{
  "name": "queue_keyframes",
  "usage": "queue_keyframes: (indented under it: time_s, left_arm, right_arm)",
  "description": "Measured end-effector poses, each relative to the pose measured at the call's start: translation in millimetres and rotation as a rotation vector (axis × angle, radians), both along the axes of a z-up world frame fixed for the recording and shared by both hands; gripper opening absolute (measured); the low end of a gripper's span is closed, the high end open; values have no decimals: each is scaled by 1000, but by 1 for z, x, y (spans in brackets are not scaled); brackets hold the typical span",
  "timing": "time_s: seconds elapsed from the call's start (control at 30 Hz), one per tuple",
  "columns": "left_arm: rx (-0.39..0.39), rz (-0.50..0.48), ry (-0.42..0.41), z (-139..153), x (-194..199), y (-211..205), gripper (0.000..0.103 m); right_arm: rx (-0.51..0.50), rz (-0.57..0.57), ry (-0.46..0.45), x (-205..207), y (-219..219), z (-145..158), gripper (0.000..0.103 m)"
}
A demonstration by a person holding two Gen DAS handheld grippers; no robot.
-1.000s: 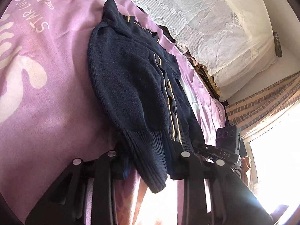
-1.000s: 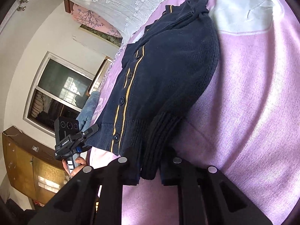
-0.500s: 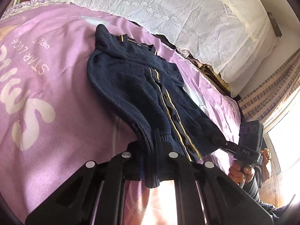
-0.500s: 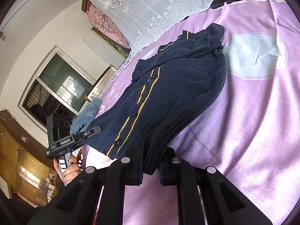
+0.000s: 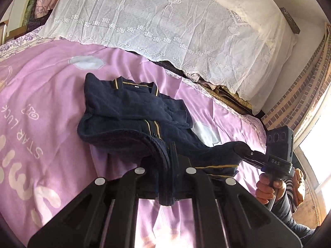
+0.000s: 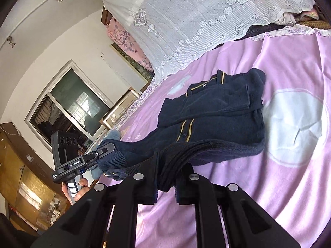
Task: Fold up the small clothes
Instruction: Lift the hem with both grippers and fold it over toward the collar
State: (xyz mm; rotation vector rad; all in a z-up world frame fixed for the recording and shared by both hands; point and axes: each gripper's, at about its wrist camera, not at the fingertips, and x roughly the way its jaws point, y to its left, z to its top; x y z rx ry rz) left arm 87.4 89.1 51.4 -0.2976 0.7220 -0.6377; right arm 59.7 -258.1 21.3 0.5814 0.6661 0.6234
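1. A navy knit cardigan (image 5: 132,111) with yellow stripes along its button band lies on a pink bedspread (image 5: 47,95), collar toward the white lace cover (image 5: 165,20) at the head of the bed.
2. The left tongs (image 5: 168,165) are clenched on the ribbed hem at one bottom corner.
3. The right tongs (image 6: 165,173) are clenched on the opposite hem corner, where the ribbing bunches between the pads.
4. Both corners are raised off the bedspread, so the lower half arches above the chest part, which rests flat.
5. A hand (image 5: 269,188) grips the right tool's handle.
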Motion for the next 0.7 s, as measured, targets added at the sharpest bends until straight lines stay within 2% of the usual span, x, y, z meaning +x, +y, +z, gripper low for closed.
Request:
queue_keyframes:
  time_s: [0.13,0.47,0.7]
  left_arm:
    - [-19,21,-14,9,27,0,7]
    - [2,55,-26,24,94,-12,7]
    - [29,85,-4,21,142,-19,7]
  right_arm:
    - [34,-18,-13,26,-6,10,12]
    - [110,-48,-32,95,-9,20,12]
    - [156,-71,-23,149,-12,17,12]
